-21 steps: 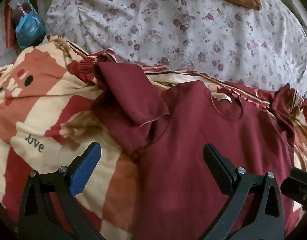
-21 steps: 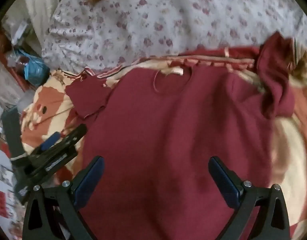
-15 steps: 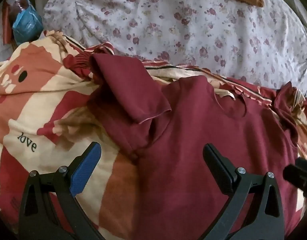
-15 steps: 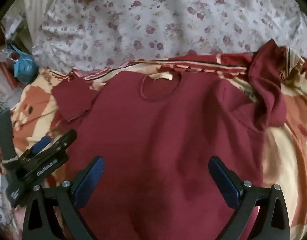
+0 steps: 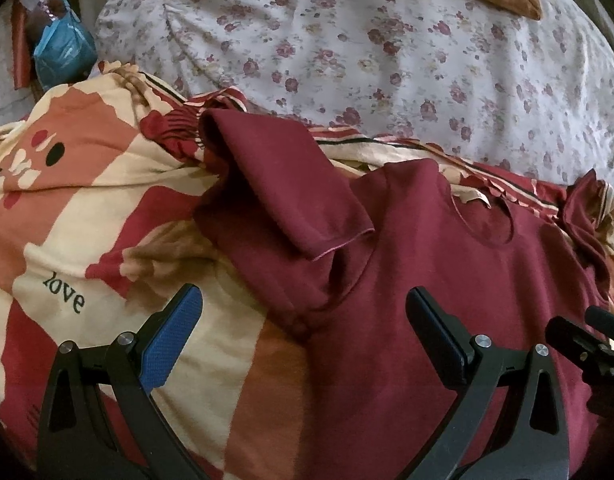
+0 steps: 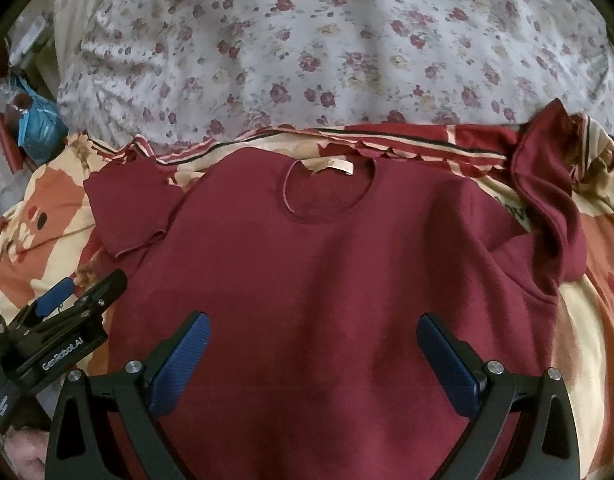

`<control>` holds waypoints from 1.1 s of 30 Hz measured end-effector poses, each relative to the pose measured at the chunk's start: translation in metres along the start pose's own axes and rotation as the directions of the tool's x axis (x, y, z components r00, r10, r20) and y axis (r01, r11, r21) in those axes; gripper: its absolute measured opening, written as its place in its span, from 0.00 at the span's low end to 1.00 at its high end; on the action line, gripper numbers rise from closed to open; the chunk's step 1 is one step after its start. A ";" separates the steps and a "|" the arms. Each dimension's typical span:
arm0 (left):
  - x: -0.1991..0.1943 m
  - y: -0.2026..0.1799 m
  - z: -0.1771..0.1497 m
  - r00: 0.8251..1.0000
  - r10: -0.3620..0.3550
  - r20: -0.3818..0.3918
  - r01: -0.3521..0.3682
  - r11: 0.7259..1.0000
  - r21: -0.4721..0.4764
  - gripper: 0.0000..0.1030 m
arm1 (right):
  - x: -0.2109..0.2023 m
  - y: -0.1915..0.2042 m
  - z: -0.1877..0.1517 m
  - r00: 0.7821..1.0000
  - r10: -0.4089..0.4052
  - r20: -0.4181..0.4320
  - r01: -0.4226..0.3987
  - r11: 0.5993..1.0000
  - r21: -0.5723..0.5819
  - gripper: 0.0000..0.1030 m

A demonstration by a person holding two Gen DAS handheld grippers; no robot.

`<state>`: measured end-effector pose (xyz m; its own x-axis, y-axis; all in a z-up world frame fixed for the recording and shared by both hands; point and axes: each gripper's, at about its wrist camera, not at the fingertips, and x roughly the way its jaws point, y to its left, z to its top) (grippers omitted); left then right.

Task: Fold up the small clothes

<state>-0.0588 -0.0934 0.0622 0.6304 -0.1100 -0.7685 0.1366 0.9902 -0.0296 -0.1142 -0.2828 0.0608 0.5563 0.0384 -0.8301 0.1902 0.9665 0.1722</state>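
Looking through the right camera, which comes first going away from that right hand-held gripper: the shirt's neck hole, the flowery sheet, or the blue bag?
From the right hand-held gripper, nearest first:
1. Neck hole of the red shirt, straight ahead, centre.
2. Flowery sheet, beyond the shirt, across the top.
3. Blue bag, far off at the left edge.

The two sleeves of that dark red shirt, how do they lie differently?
The left sleeve lies low on the patterned blanket, its end doubled back toward the shirt's body. The right sleeve rises in a bunched, twisted ridge, its end up at the blanket's striped edge. The left sleeve looks fairly smooth; the right sleeve is creased. Both are short, the same dark red, and not yet folded in.
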 end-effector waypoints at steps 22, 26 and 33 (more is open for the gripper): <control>0.007 0.004 -0.001 1.000 0.024 0.002 -0.024 1.000 0.007 0.99 | 0.007 0.003 0.001 0.998 0.008 0.055 -0.007 1.000 -0.015 0.92; 0.006 -0.002 -0.001 1.000 0.013 0.004 -0.013 1.000 0.019 0.99 | 0.010 -0.003 0.001 0.999 -0.020 0.046 0.020 1.000 -0.002 0.92; 0.008 -0.013 -0.002 0.999 -0.044 -0.007 0.044 0.999 0.030 0.99 | 0.009 -0.009 -0.003 0.996 -0.068 0.057 0.068 0.998 0.009 0.92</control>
<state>-0.0573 -0.1071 0.0556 0.6185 -0.1527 -0.7708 0.1870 0.9814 -0.0444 -0.1128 -0.2903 0.0500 0.5873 -0.0420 -0.8083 0.2348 0.9645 0.1205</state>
